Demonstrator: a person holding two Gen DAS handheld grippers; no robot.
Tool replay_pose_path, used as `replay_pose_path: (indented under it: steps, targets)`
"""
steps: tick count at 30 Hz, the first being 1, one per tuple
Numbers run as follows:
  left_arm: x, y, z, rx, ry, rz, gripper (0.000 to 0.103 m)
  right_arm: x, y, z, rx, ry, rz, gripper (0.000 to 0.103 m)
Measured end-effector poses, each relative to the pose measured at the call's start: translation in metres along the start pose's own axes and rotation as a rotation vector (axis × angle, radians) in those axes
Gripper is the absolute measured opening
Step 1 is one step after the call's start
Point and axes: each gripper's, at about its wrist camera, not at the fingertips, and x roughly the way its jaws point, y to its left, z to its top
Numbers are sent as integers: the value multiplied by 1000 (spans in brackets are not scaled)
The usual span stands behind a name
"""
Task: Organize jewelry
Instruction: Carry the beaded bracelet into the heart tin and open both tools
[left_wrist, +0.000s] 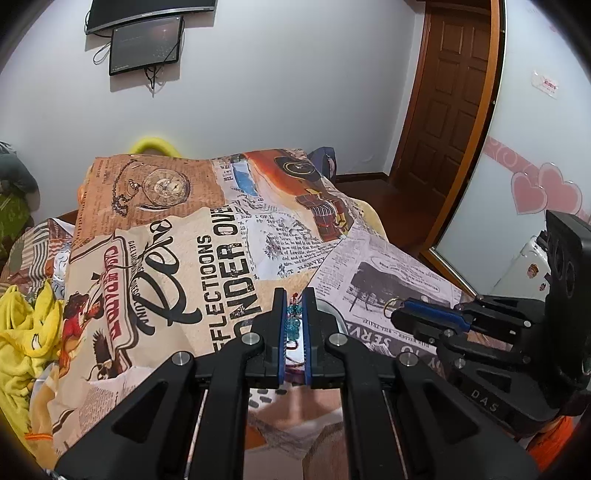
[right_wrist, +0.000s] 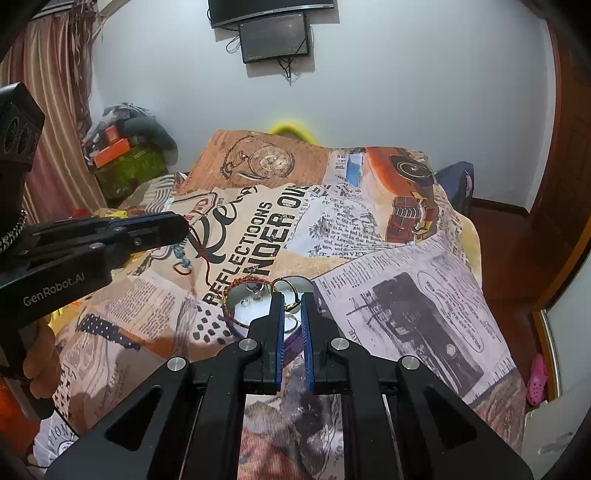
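Left gripper (left_wrist: 294, 295): jaws pinched nearly shut on a beaded cord (left_wrist: 293, 321), teal beads caught between the blue pads. Seen from the right wrist, red thread and more beads dangling below those jaws. Likely gripped by the middle so the loose ends hang free instead of snagging.

Right gripper (right_wrist: 291, 295): jaws likewise almost closed, nipping a gold ring (right_wrist: 294, 305) at the very tip. A light tip hold, probably to keep so small a piece visible and easy to drop. "GenRobot.AI" printed on the left gripper's body, "DAS" on the right one's.

Just under and ahead of the right jaws: a white dish (right_wrist: 243, 314) on the bed, holding small silver pieces, with a braided bracelet (right_wrist: 240, 284) draped over its rim to the left of the jaws. Apparently the collecting spot, hence both pieces carried close to it.

Beyond both jaws: a bedsheet (right_wrist: 369, 258) printed like old newspaper, large lettering "REFLECTIONS" plus partial "NDER" and "OVE"; small print too fine to read.

Farthest ahead: two dark screens (right_wrist: 275, 37) on the wall, any writing on them illegible. Off to the right of the left jaws, a wooden door (left_wrist: 454, 92) and pink hearts (left_wrist: 546, 192).
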Motion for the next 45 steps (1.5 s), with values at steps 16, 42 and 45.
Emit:
replay_pose_path:
  steps: [16, 42, 45]
  targets:
    - [61, 6, -11, -17, 120, -46, 6, 47, -1, -11, -1, 100, 48, 8]
    - [58, 13, -29, -17, 174, -15, 6, 61, 5, -13, -7, 183, 60, 12]
    - [43, 12, -28, -15, 148, 6, 7, 50, 6, -10, -6, 166, 53, 13]
